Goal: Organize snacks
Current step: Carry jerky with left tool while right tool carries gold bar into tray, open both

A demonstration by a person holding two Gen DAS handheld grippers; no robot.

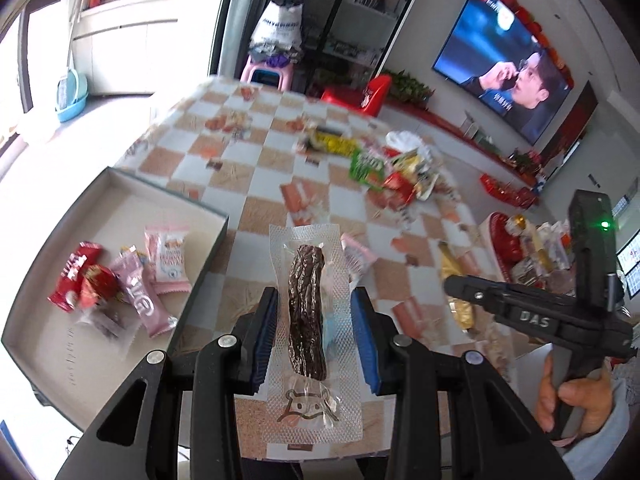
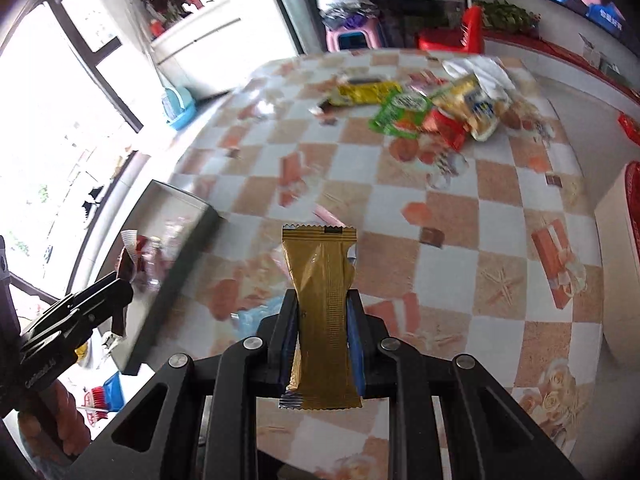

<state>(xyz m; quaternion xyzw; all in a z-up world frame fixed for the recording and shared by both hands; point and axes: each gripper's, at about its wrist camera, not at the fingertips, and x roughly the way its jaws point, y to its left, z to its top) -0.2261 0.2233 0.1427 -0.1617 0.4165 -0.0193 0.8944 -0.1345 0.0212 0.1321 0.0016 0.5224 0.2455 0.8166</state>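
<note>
Left gripper is clamping a clear-wrapped jerky stick and right gripper a gold packet, both hanging over the table, so I'm reckoning we're barely started: few snacks sitting in the box, pile still waiting.

Blurred far snack pile (labels unreadable)

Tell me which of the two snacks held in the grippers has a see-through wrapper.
The dark meat stick in the left gripper: its clear wrapper shows the food. The gold packet in the right gripper is opaque foil.
</note>
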